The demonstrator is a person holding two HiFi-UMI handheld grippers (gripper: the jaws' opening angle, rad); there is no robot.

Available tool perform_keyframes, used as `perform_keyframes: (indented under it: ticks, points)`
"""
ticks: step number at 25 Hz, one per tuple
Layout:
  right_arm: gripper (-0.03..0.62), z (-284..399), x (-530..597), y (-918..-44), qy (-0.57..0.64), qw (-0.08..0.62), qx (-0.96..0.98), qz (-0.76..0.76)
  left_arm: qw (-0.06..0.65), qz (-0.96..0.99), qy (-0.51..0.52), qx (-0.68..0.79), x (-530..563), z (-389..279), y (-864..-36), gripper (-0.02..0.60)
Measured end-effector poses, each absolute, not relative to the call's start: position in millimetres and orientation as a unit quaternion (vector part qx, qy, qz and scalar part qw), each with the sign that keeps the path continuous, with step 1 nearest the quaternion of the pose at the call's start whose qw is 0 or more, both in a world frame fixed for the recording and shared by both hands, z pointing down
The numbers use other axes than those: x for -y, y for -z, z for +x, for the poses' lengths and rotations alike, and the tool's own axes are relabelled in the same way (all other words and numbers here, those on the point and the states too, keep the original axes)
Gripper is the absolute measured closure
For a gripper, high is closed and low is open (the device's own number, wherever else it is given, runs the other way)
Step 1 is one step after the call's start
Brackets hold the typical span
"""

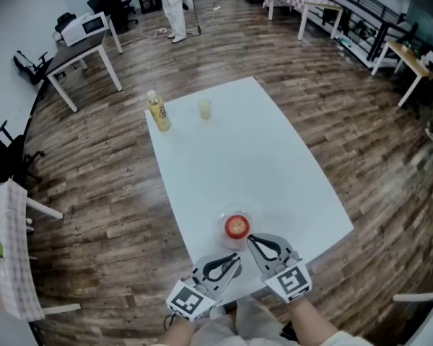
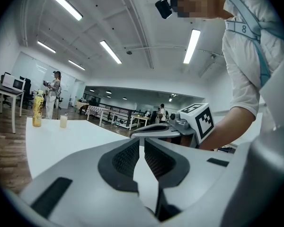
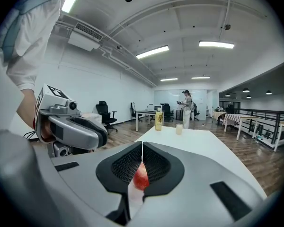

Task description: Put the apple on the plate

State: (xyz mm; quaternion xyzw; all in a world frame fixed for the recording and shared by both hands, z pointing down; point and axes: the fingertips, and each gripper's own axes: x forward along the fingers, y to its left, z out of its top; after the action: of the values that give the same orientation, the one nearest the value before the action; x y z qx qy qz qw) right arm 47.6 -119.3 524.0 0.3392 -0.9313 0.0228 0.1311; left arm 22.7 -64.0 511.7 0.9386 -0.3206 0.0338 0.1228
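Observation:
A red apple [image 1: 236, 226] rests on a clear plate [image 1: 223, 220] near the front edge of the white table [image 1: 260, 150]. My right gripper [image 1: 250, 239] hovers just in front of the apple, jaws shut and empty. In the right gripper view the apple [image 3: 140, 178] shows through the slit below the shut tips of the right gripper [image 3: 142, 144]. My left gripper [image 1: 236, 257] sits to the left and nearer me, jaws pressed together with nothing in them, as the left gripper view [image 2: 142, 142] shows. The right gripper [image 2: 135, 132] appears beyond it there.
A yellow bottle [image 1: 158, 113] and a small cup [image 1: 204, 109] stand at the table's far end. Wooden floor surrounds the table. Desks [image 1: 79, 52] and chairs line the room's edges, and a person [image 1: 175, 6] stands far off.

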Motion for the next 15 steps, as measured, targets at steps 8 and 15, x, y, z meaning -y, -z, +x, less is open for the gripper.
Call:
perform_keyframes:
  ticks: [8, 15]
  points:
    - [0.561, 46.5, 106.3, -513.5, -0.017, 0.125, 0.935, 0.332, 0.117, 0.939, -0.032, 0.32, 63.3, 21.6, -508.0, 0.548]
    - [0.561, 43.9, 84.9, -506.3, -0.014, 0.124, 0.94, 0.317, 0.111, 0.94, -0.029, 0.321, 60.2, 16.7, -502.4, 0.548]
